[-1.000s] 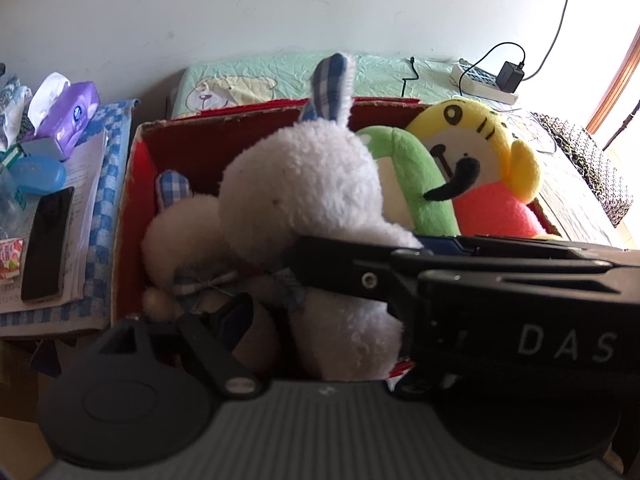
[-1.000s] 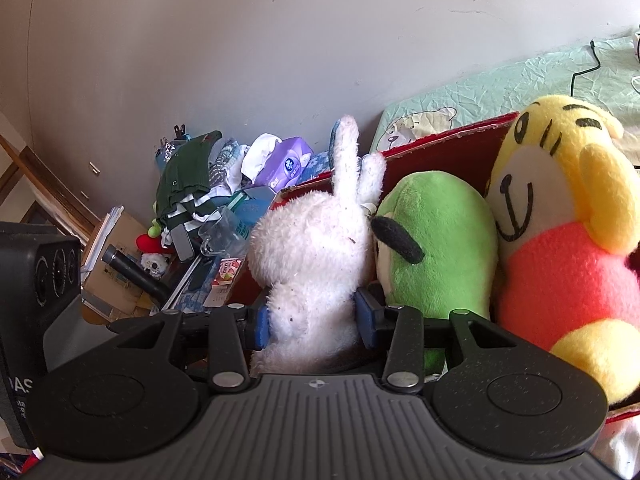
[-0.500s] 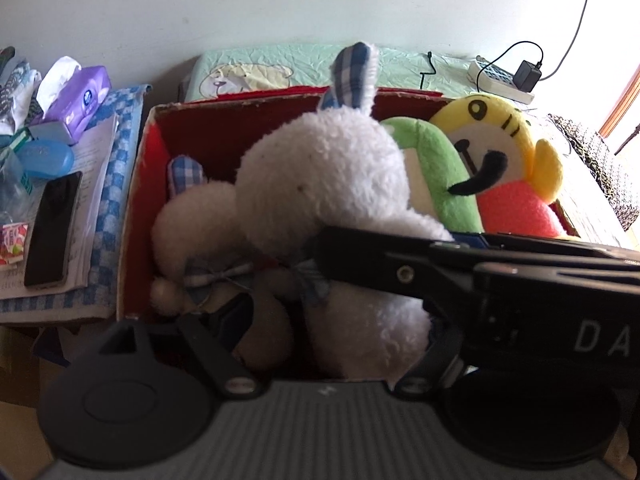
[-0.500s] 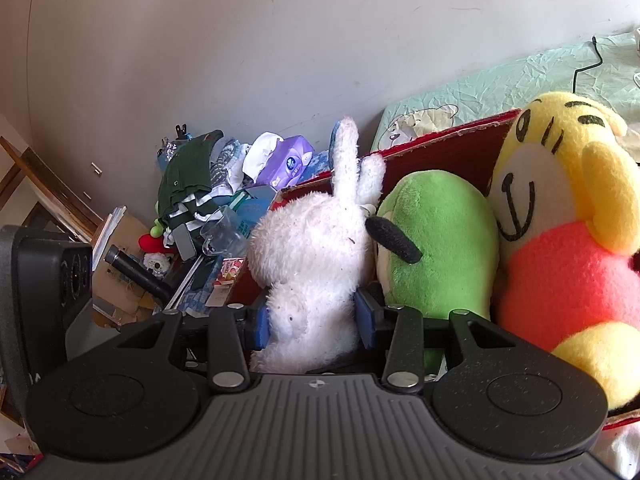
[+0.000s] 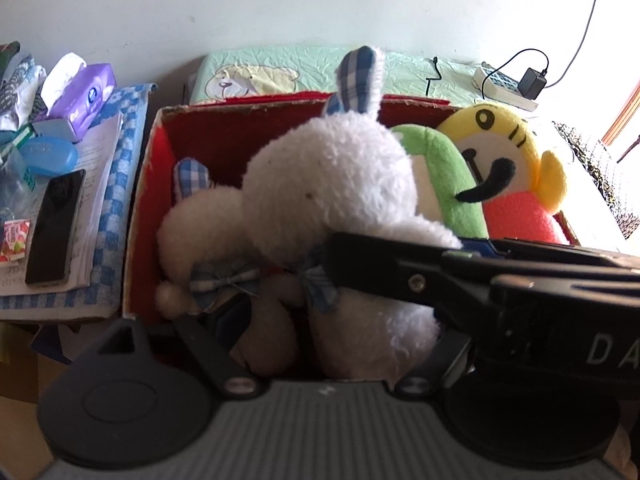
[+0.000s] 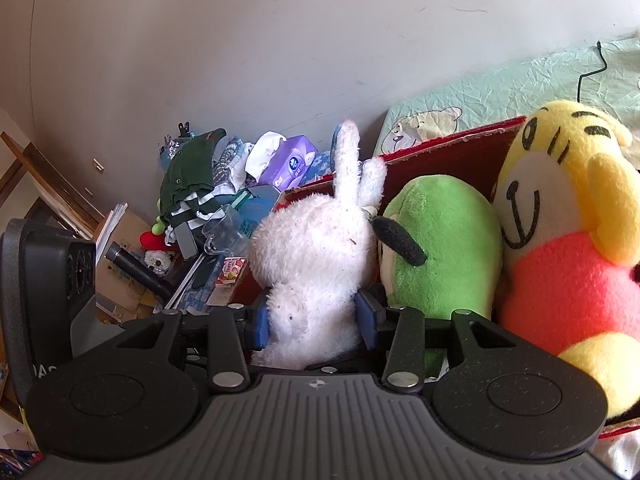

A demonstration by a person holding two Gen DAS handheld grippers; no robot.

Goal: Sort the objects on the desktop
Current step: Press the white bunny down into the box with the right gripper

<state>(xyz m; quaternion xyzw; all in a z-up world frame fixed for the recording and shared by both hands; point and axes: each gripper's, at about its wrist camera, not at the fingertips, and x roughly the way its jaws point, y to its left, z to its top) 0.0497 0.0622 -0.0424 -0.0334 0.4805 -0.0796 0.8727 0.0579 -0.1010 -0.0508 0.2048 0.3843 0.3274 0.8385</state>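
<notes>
The right hand-held gripper (image 6: 314,322) is clamped on the body of the white plush rabbit (image 6: 316,256), its blue pads pressing the fur from both sides. The rabbit sits upright in the red cardboard box (image 5: 208,132), ears up, at the box's 9 o'clock side in the right wrist view. Compared with a second ago the grip is unchanged and the rabbit has barely shifted; only the left wrist view has drifted, so the rabbit now lies nearer the centre of that picture.

The left hand-held gripper (image 5: 324,320) is spread apart, one finger (image 5: 208,348) beside a smaller white rabbit (image 5: 200,232) that lies low in the box at 9 o'clock of the big one. The right tool's black body crosses the left view at 3 o'clock.

A green plush (image 6: 444,248) touches the rabbit at its 3 o'clock, and a yellow and pink plush (image 6: 568,240) leans just beyond it. Outside the box, at 9 o'clock, a black phone (image 5: 54,226) rests on papers on a blue checked cloth (image 5: 116,184), with a purple tissue pack (image 5: 82,96) behind.
</notes>
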